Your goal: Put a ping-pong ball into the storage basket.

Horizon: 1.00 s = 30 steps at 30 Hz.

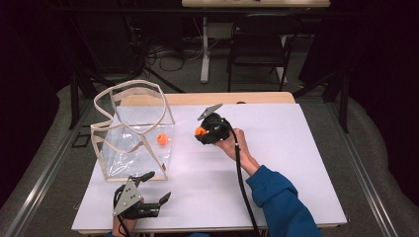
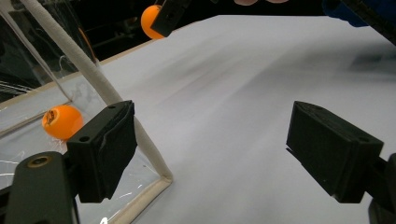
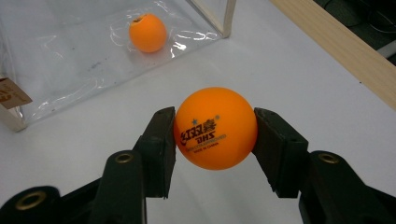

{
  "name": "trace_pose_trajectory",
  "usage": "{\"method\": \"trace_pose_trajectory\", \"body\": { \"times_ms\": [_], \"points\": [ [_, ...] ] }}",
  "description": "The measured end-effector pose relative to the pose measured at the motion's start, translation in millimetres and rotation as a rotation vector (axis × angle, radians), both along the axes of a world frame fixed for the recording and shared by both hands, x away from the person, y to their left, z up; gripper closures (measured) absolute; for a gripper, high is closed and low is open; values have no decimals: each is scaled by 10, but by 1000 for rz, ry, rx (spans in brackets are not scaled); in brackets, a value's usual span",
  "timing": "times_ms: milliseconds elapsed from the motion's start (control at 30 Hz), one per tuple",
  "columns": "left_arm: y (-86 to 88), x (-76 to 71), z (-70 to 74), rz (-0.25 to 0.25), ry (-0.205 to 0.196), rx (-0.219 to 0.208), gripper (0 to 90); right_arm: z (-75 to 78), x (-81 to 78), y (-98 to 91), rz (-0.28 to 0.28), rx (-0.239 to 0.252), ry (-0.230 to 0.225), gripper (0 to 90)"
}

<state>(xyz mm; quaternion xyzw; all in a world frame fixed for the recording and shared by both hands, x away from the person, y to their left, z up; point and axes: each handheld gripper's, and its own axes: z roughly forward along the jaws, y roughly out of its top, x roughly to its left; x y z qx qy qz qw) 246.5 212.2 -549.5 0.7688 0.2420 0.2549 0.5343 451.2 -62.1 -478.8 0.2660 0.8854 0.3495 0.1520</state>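
The left gripper [image 1: 157,188] rests spread on the desk [image 1: 276,163] beside the clear bag [image 1: 129,132]. Farther off, the right gripper [image 3: 214,133] pinches an orange ball [image 3: 215,127], hiding its sides. Beyond it, a second ball [image 3: 147,32] lies inside the bag, blurred by creased plastic.

A: The high view looks forward and down from the person's side, far enough to take in the whole white rectangular table [image 1: 296,163].

B: And the gripper views?

A: Both sit low and close. Each shares the clear plastic, wood-trimmed box [image 2: 100,84] with the high view.
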Motion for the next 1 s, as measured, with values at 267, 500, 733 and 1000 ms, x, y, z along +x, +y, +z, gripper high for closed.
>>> {"method": "trace_pose_trajectory", "body": {
  "times_ms": [267, 500, 733, 1000],
  "points": [
    [-2, -2, 1, 1, -3, 0, 157, 76, -14, -7, 8, 11, -7, 507],
    [-3, -5, 2, -1, -4, 2, 157, 157, -15, -14, 12, 32, -4, 507],
    [-7, -3, -2, -1, -1, 2, 157, 208, -14, -20, 18, 37, -14, 507],
    [-4, -3, 0, 0, -3, 2, 157, 268, -27, -33, 21, 45, -25, 507]
  ]
}}
